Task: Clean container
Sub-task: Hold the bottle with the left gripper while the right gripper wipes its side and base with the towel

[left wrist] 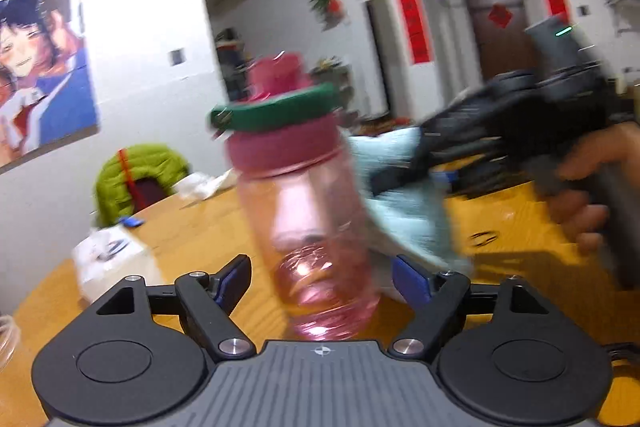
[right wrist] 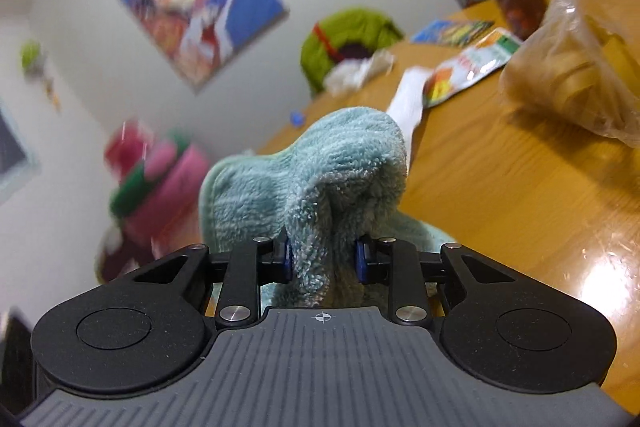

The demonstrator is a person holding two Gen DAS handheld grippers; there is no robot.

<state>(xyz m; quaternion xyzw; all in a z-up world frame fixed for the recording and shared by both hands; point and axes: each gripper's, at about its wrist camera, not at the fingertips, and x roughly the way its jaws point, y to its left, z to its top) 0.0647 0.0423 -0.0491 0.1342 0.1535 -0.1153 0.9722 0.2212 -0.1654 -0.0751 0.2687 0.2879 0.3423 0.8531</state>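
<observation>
The left claw (left wrist: 320, 281) stands released, its pads clear of the pink bottle (left wrist: 308, 219) that stands between them on the table (left wrist: 520, 211), probably so the bottle can be regripped. The bottle's long axis runs nearly upright, green-rimmed cap pointing up and leaning slightly left. The right claw (right wrist: 324, 261) is clenched on the teal cloth (right wrist: 320, 171), which is pressed against the bottle's right side for wiping.

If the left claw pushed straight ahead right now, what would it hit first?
Almost certainly the pink bottle, which stands tilted between the open left claw pads, apparently touching neither. The blue cloth is beside it, further on.
</observation>
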